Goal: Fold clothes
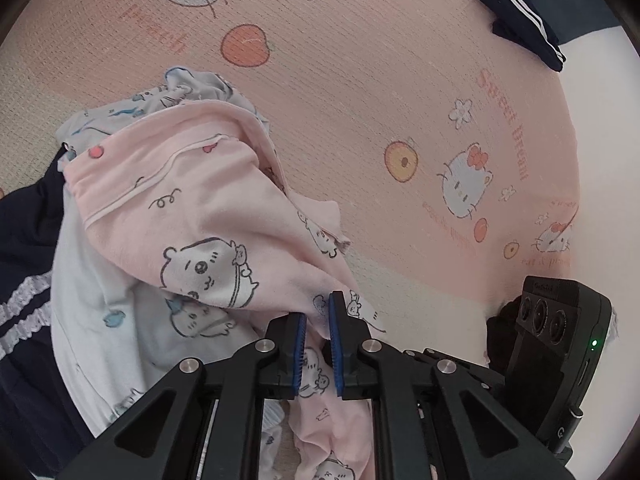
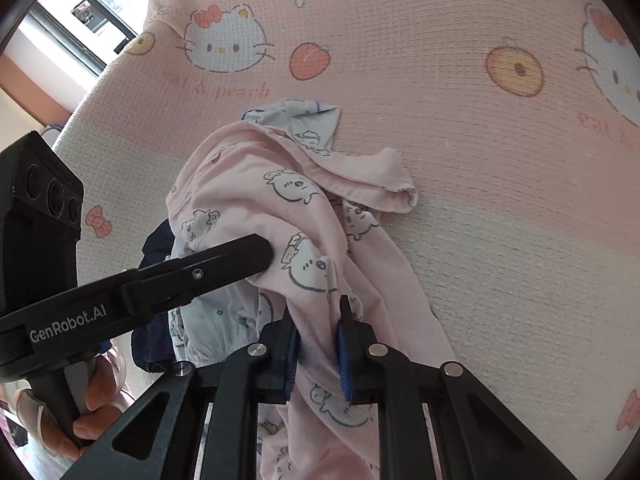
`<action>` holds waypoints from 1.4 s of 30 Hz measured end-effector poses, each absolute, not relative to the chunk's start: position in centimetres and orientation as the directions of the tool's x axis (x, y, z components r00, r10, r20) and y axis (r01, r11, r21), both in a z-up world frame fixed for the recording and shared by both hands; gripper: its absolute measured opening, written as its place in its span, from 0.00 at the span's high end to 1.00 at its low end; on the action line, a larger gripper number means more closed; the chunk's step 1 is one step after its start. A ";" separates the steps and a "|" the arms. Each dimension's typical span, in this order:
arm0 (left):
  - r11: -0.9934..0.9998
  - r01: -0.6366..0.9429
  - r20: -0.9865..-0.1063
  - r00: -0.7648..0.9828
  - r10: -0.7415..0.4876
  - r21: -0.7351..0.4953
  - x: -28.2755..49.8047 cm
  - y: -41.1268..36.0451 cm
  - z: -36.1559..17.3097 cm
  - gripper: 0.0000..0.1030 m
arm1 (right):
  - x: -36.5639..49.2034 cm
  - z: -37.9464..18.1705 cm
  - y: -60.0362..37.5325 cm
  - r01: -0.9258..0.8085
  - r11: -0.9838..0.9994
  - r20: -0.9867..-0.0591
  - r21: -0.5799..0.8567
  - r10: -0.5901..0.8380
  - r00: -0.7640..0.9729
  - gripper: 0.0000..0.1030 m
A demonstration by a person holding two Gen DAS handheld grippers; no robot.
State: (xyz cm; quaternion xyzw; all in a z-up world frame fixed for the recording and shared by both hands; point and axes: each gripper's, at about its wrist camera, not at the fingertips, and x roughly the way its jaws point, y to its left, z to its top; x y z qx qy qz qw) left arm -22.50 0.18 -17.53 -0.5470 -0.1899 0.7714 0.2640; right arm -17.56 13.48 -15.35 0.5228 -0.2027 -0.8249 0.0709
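Observation:
A pink garment (image 1: 208, 216) printed with cartoon animals lies bunched over a pale blue garment (image 1: 100, 320) on the bed. My left gripper (image 1: 318, 320) is shut on a fold of the pink cloth, which runs down between its blue pads (image 1: 338, 344). In the right wrist view the same pink garment (image 2: 280, 200) trails toward me, and my right gripper (image 2: 318, 340) is shut on another fold of it. The left gripper's black finger (image 2: 224, 260) presses into the pink cloth from the left, held by a hand (image 2: 96, 400).
The bed is covered by a pink cartoon-cat mat (image 1: 360, 80). A navy garment with white stripes (image 1: 520, 20) lies at the far right. A dark navy skirt with white lace trim (image 1: 28, 280) sits under the pile at left. A window (image 2: 80, 12) shows at top left.

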 end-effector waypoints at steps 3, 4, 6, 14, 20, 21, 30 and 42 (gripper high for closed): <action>-0.781 -0.206 -0.743 -0.242 0.624 -0.590 -21.9 1.1 -17.6 0.92 | -16.5 -15.5 14.4 -0.106 -0.908 -0.835 0.406 -0.321 -0.447 0.86; -0.778 -0.208 -0.742 -0.234 0.628 -0.593 -21.6 1.5 -17.6 0.92 | -16.2 -15.6 14.7 -0.109 -0.909 -0.838 0.402 -0.317 -0.445 0.86; -0.775 -0.217 -0.744 -0.220 0.631 -0.593 -21.1 2.3 -17.5 0.92 | -15.4 -15.9 15.4 -0.126 -0.905 -0.840 0.407 -0.316 -0.442 0.86; -0.769 -0.289 -0.758 -0.176 0.628 -0.570 -18.7 6.1 -17.0 0.92 | -12.7 -17.6 18.6 -0.206 -0.877 -0.848 0.435 -0.322 -0.420 0.86; -0.797 -0.291 -0.782 -0.197 0.592 -0.530 -17.8 6.9 -16.3 0.91 | -10.9 -16.7 19.7 -0.204 -0.842 -0.790 0.500 -0.347 -0.505 0.80; -0.805 -0.274 -0.792 -0.188 0.581 -0.526 -18.0 6.8 -16.4 0.90 | -10.7 -16.4 19.8 -0.199 -0.846 -0.785 0.495 -0.337 -0.519 0.59; -0.777 -0.047 -0.758 -0.189 0.624 -0.628 -19.3 3.0 -17.4 0.25 | -10.7 -15.3 19.6 -0.193 -0.867 -0.792 0.459 -0.302 -0.531 0.29; -0.779 0.088 -0.775 -0.214 0.594 -0.621 -22.0 1.2 -17.8 0.25 | -14.0 -15.2 17.2 -0.114 -0.913 -0.843 0.393 -0.307 -0.442 0.29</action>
